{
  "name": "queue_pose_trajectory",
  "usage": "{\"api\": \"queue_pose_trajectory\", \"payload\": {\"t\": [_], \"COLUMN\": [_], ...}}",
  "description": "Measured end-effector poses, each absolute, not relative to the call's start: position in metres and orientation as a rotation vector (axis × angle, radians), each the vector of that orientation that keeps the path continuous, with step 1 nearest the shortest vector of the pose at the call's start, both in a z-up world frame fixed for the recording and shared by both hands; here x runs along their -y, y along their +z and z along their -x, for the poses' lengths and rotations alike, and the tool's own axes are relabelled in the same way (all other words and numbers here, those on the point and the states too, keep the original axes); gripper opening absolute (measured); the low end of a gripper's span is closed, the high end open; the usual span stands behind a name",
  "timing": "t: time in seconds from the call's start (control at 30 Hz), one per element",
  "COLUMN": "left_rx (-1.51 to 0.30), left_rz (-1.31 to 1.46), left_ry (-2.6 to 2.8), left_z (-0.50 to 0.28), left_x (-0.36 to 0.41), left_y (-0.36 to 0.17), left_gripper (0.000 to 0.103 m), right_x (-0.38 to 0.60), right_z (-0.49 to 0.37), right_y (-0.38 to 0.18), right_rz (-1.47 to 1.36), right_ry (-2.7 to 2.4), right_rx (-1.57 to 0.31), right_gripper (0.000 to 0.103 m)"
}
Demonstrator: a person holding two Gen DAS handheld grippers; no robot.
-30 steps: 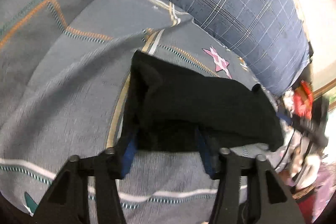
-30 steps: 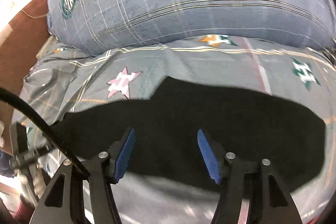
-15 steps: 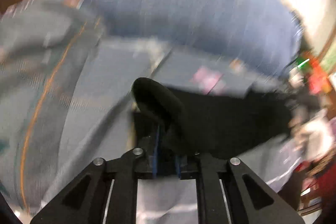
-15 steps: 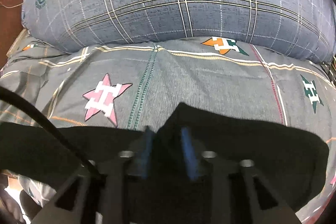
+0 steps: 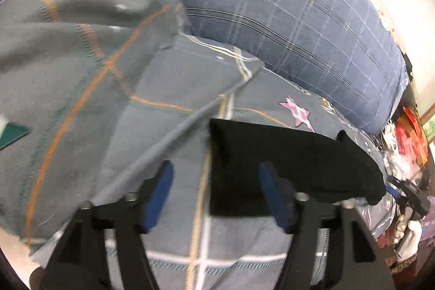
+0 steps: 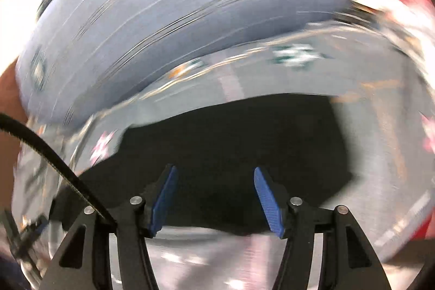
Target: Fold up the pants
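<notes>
Left wrist view: at the near edge, the left gripper [image 5: 214, 195] is shown with its blue pads [image 5: 159, 195] spread wide; its jaws have just been opening, nothing is gripped, and only the near left corner of the black pants [image 5: 293, 167] lies between them. In the right wrist view, heavily blurred, the right gripper [image 6: 214, 197] is likewise seen with its jaws parted after a brief closing and reopening, empty above the pants [image 6: 231, 154]. Beyond both tools, the pants are laid as a flat, compact dark rectangle on the grey patterned bedsheet [image 5: 163, 105], with a pink star print [image 5: 297, 110] just behind them. Farthest back, a blue checked pillow [image 5: 285, 15] is pressed against the sheet. A fold is judged to have just been released; the next move would call for a fresh grasp on an edge, or for smoothing, if another fold is intended.
</notes>
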State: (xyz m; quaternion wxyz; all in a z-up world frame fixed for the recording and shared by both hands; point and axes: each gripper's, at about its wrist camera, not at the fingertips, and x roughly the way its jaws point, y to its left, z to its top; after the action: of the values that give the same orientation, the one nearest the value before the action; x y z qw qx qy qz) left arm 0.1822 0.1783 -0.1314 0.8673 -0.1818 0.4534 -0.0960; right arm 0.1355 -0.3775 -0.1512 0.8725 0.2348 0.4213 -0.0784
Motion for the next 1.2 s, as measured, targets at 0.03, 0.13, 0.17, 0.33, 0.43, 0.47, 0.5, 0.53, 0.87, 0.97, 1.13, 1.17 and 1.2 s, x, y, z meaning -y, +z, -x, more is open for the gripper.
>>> {"api": "queue_pose_trajectory", "payload": {"t": [0.03,0.13,0.17,0.33,0.43,0.47,0.5,0.53,0.87,0.97,1.13,1.17,1.2], "left_rx": [-0.973,-1.074,-1.083,-1.088,-1.033,-1.016,-1.004,-1.0,-1.057,-0.999,-0.987,-1.003,-1.022], "left_rz": [0.388,0.433,0.423,0.384,0.343,0.328,0.307,0.266,0.136,0.225,0.429,0.447,0.454], "left_ry": [-0.22,-0.281,-0.281,-0.285,-0.29,-0.297,-0.297,-0.286,-0.214,-0.22,-0.249,-0.253,-0.262], "left_z": [-0.188,-0.204,-0.205,-0.215,-0.22,-0.217,-0.214,-0.207,-0.154,-0.152,-0.183,-0.193,-0.203], "left_x": [-0.173,-0.155,-0.15,-0.13,-0.124,-0.123,-0.123,-0.124,-0.147,-0.166,-0.188,-0.185,-0.179], "left_y": [-0.138,-0.158,-0.16,-0.147,-0.12,-0.111,-0.105,-0.101,-0.144,-0.128,-0.129,-0.132,-0.136], "left_gripper": [0.067,0.063,0.044,0.011,0.011,0.011,0.011,0.011,0.023,0.037,0.051,0.051,0.051], "right_x": [0.399,0.441,0.45,0.46,0.45,0.444,0.444,0.443,0.464,0.46,0.432,0.425,0.42], "right_z": [-0.121,-0.096,-0.092,-0.105,-0.127,-0.133,-0.134,-0.133,-0.107,-0.098,-0.086,-0.084,-0.084], "right_y": [-0.153,-0.161,-0.164,-0.18,-0.188,-0.187,-0.185,-0.181,-0.19,-0.172,-0.153,-0.154,-0.156], "right_rz": [-0.527,-0.604,-0.622,-0.648,-0.617,-0.593,-0.582,-0.574,-0.542,-0.533,-0.447,-0.439,-0.436], "right_ry": [-0.216,-0.293,-0.304,-0.285,-0.193,-0.194,-0.198,-0.196,-0.33,-0.345,-0.319,-0.301,-0.289], "right_rx": [-0.864,-0.858,-0.858,-0.865,-0.907,-0.922,-0.918,-0.904,-0.938,-0.892,-0.843,-0.847,-0.852], "right_gripper": [0.069,0.071,0.071,0.071,0.015,0.007,0.007,0.007,0.008,0.034,0.057,0.057,0.057]}}
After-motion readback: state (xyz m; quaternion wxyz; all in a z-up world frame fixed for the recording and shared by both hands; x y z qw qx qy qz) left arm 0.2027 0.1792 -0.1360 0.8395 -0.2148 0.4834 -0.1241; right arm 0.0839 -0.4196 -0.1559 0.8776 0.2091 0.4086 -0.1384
